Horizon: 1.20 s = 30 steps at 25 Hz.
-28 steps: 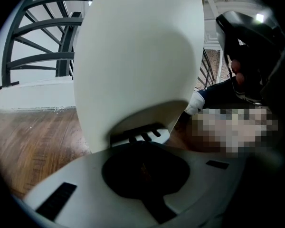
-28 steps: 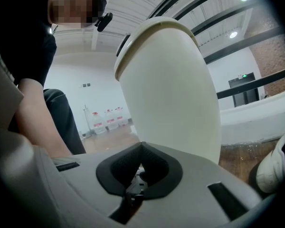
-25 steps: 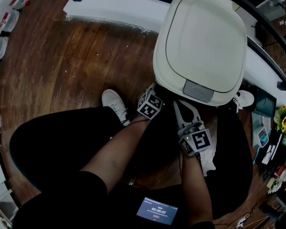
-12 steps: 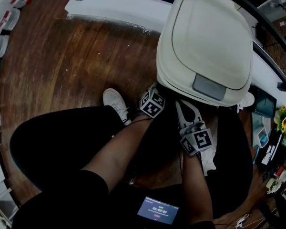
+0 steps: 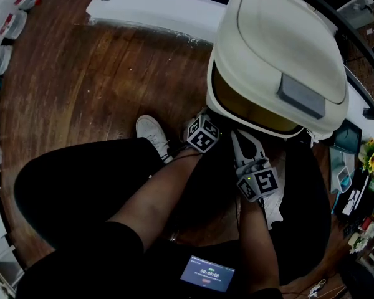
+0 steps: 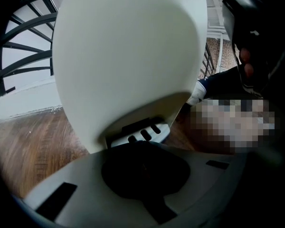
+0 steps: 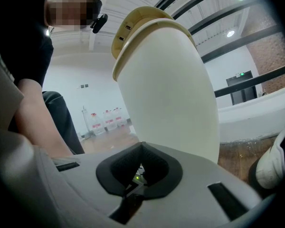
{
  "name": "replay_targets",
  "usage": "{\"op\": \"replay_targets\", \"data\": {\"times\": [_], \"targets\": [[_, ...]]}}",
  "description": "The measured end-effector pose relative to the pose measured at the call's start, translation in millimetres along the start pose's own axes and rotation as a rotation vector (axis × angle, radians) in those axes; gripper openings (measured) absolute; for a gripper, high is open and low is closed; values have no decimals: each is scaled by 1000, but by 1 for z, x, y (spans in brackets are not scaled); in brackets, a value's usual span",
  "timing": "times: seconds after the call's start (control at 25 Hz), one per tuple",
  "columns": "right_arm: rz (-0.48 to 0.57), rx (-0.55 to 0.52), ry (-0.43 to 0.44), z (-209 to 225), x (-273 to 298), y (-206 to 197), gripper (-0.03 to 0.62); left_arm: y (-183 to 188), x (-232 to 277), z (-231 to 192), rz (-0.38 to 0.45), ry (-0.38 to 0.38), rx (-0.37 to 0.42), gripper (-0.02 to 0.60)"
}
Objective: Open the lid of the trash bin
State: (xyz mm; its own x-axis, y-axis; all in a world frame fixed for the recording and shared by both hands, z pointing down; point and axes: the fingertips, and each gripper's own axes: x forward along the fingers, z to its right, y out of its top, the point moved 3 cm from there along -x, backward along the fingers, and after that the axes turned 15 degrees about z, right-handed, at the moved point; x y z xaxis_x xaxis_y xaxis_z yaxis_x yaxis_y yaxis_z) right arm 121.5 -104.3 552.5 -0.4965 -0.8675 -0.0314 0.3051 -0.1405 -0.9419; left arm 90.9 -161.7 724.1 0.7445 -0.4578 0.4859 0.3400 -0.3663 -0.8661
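Note:
The white trash bin point(image 5: 268, 55) stands on the wooden floor, its lid point(image 5: 287, 36) tilted up at the front so the yellowish inner rim point(image 5: 249, 109) shows. A grey patch point(image 5: 302, 95) sits on the lid's front edge. My left gripper point(image 5: 206, 128) reaches under the bin's front, its jaws hidden there. In the left gripper view, the left gripper point(image 6: 142, 146) is shut, its tip at the grey pedal point(image 6: 137, 129) at the bin's foot. My right gripper point(image 5: 243, 143) is beside it, shut and holding nothing. In the right gripper view, the right gripper point(image 7: 142, 148) faces the bin body point(image 7: 166, 89).
The person's white shoes point(image 5: 151, 132) stand either side of the bin's front, one also showing as a shoe point(image 7: 273, 167) in the right gripper view. A white curved ledge point(image 5: 149, 11) runs behind the bin. A lit screen point(image 5: 207, 274) is at the person's waist. Clutter with flowers point(image 5: 369, 154) lies far right.
The lid has swung up from fully down to tilted open at the front, baring the yellowish rim. Both grippers have stayed almost where they were.

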Motion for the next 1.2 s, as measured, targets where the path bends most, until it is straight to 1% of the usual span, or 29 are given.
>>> {"op": "replay_targets", "data": {"times": [0.24, 0.4, 0.52, 0.68, 0.92, 1.2], "targets": [[-8, 0, -7, -1, -2, -2, 15, -1, 3, 0, -29, -4, 9, 35], [-7, -2, -3, -4, -2, -1, 15, -5, 5, 0, -60, -3, -12, 35], [-3, -4, -1, -4, -1, 1, 15, -6, 6, 0, -71, 1, -6, 35], [-2, -3, -4, -2, -3, -2, 15, -8, 8, 1, -74, -2, 7, 35], [-9, -1, -4, -4, -4, -2, 15, -8, 5, 0, -60, -6, -15, 35], [-24, 3, -23, -1, -6, -6, 15, -8, 5, 0, -58, -6, -19, 35]]}}
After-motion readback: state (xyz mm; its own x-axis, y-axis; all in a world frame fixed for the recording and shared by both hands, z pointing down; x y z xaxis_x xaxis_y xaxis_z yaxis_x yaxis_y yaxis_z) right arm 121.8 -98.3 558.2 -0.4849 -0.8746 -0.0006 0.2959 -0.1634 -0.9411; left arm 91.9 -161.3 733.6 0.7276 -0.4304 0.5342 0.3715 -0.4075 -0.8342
